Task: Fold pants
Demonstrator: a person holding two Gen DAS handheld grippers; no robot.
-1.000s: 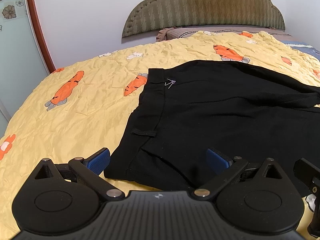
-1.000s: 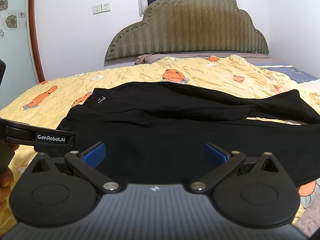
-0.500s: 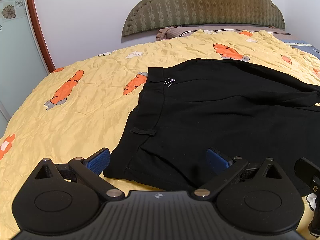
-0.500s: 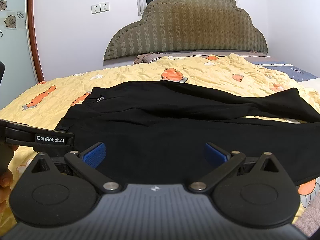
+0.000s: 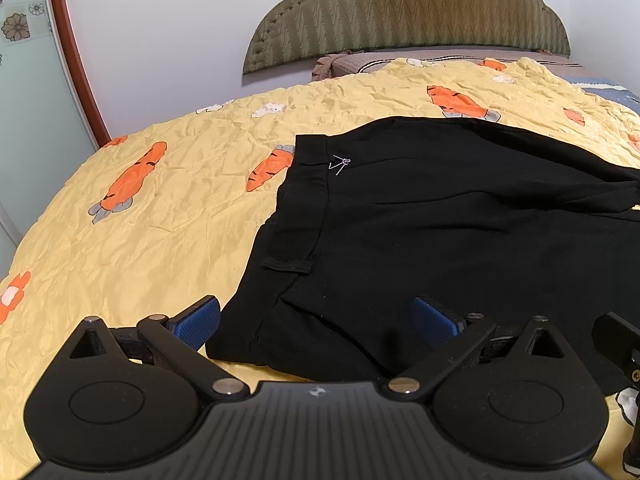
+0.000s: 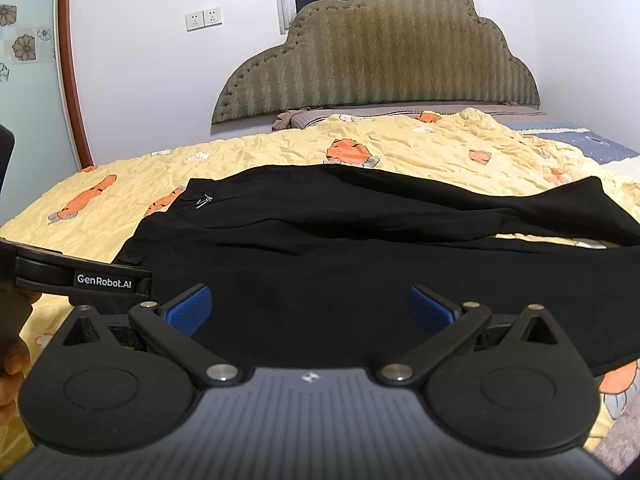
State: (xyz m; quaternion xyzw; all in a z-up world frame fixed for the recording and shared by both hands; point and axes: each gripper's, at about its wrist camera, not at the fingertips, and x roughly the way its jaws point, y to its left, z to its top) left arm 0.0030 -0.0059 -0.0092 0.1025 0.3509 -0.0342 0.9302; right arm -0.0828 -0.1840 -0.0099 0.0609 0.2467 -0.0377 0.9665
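While pants [image 5: 460, 240] lie flat on bedspread [image 5: 160, 220] | both hand-held grippers gape

The only words I can read are "GenRobot.AI", in white on a black bar [image 6: 80, 276] at the left edge of my right wrist view. The bar belongs to the left gripper [image 5: 316, 320], which reaches into that view from the left. My own two housings carry a small pale emblem at the centre, one on the left unit [image 5: 316, 392] and one on the right unit [image 6: 309, 377], but it is a mark, not letters. The pants [image 5: 460, 240] bear a small silver "V"-shaped ornament [image 5: 339, 164] by the waistband; I can't tell whether it is meant as a letter.
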